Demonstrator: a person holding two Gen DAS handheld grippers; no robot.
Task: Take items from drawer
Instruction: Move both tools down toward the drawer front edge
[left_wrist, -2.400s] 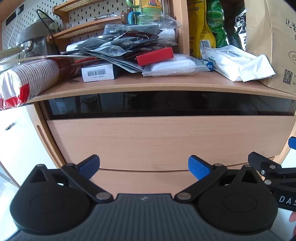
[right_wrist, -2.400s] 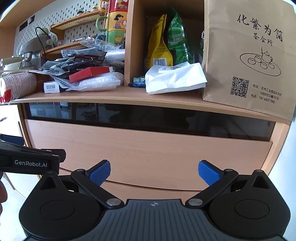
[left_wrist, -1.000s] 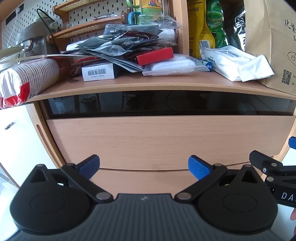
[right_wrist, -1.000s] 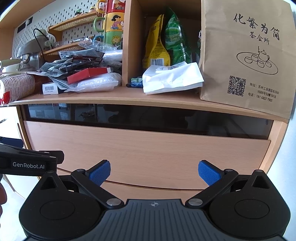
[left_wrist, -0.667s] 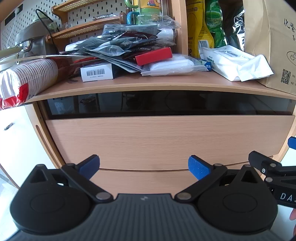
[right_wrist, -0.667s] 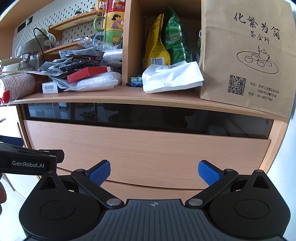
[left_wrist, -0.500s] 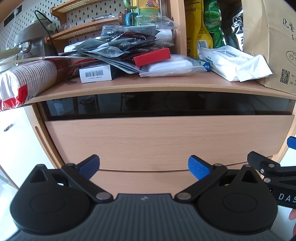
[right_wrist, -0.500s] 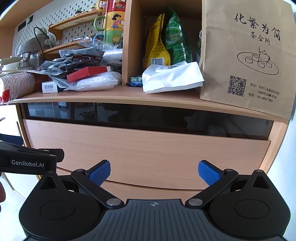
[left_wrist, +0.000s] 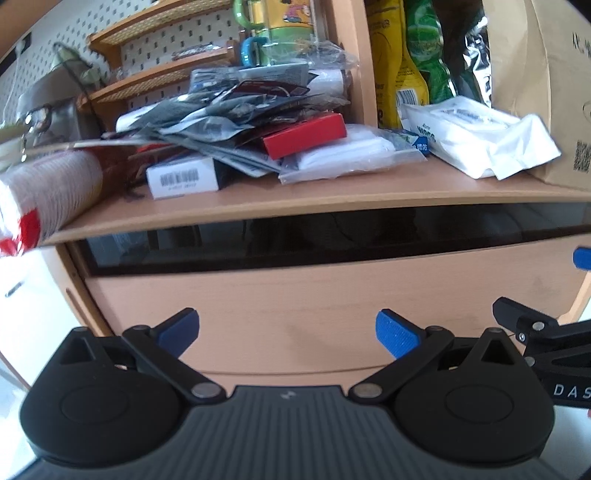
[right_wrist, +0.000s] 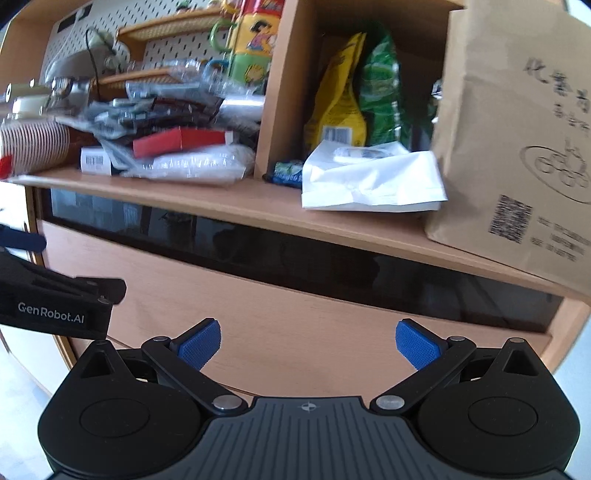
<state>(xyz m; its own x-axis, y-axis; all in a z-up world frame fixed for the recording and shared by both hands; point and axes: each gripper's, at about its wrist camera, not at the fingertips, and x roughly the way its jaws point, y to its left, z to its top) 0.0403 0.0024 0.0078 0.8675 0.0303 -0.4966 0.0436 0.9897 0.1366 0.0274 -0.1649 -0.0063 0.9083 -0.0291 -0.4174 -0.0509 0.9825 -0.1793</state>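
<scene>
Both claws, my left gripper (left_wrist: 287, 328) and right gripper (right_wrist: 307, 339), hang spread and empty, now swung up closer to the drawer (left_wrist: 314, 295), which is shut; opening it comes next, I judge.

Wooden shelf (right_wrist: 236, 201) carrying a barcoded white box (right_wrist: 95, 159), a white pouch (right_wrist: 369, 182) and a brown paper bag (right_wrist: 517, 147).

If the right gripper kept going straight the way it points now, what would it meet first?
Most likely the closed drawer front: the open right gripper points at that bare wooden panel, with nothing visible between them. Depth is hard to judge.
</scene>
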